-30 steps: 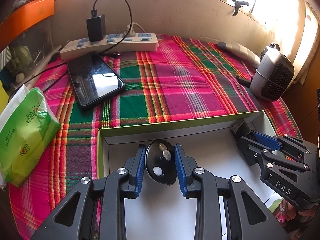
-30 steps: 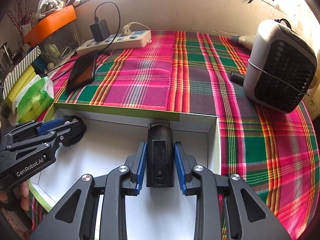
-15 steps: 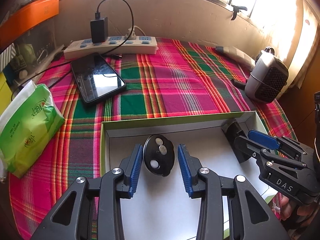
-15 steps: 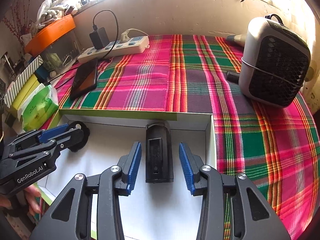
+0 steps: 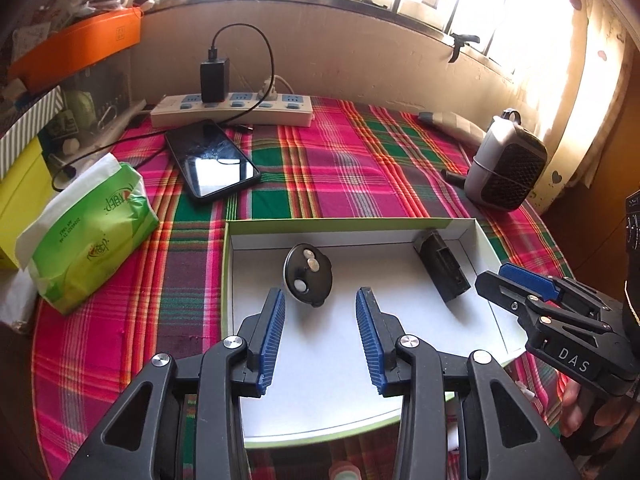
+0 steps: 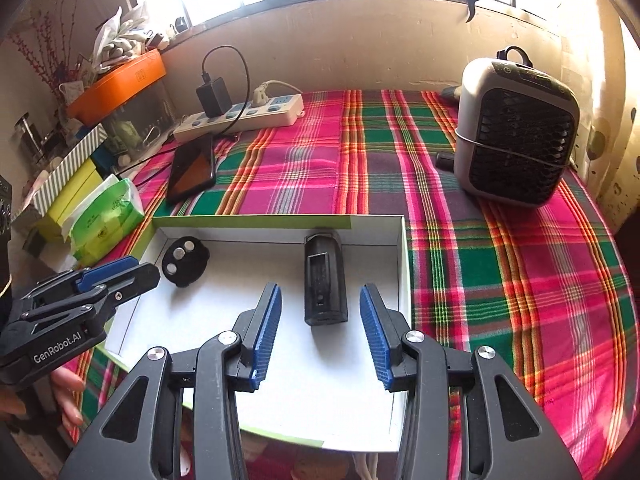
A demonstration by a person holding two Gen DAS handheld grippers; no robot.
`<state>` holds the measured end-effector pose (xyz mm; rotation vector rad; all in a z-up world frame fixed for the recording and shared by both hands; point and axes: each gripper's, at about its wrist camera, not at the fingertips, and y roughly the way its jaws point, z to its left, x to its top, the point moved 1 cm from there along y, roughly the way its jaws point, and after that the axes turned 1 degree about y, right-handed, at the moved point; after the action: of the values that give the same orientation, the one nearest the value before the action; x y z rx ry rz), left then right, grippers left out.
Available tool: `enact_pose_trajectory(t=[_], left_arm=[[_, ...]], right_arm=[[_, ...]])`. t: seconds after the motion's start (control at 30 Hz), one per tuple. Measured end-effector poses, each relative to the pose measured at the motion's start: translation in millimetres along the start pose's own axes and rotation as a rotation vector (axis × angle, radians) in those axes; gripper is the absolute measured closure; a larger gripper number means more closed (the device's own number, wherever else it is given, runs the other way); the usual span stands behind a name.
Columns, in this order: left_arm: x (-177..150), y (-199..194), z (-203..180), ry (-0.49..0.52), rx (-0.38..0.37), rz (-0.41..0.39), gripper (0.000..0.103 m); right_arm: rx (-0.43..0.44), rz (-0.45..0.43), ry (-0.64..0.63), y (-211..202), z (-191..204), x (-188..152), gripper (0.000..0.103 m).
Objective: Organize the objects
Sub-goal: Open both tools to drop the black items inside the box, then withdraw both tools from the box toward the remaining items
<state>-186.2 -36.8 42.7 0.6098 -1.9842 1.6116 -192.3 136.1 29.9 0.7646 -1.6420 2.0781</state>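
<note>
You see woven plaid cloth (image 5: 344, 176) under a matt white cardboard box (image 5: 360, 344); beside the box, a glossy glass phone (image 5: 212, 164) and shiny plastic tissue pack (image 5: 92, 232).

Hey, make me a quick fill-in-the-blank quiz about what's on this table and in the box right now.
1. The round black disc and the black rectangular block both lie inside the white ____.
2. The jaws of the left gripper and the right gripper are both ____.
3. The phone lies flat on the ____ tablecloth.
4. A black charger is plugged into the white ____.

Missing words: box; open; plaid; power strip
</note>
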Motion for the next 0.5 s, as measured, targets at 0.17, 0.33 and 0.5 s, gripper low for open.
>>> enact_pose_trajectory(t=[0.17,0.33,0.5], left_arm=[[-16,-19,-1,0.005,0.013,-0.027,0.068],[-39,-36,-1,0.011,0.036,-0.048,0.068],[-58,-47,-1,0.003,0.020,-0.051,0.068]], right_arm=[[0.011,-0.033,-0.003,-23,0,-10,0.061],[0.019,-0.054,-0.003,-41,0,-27,0.061],[0.000,-0.075,-0.023,-55,1,-45,0.061]])
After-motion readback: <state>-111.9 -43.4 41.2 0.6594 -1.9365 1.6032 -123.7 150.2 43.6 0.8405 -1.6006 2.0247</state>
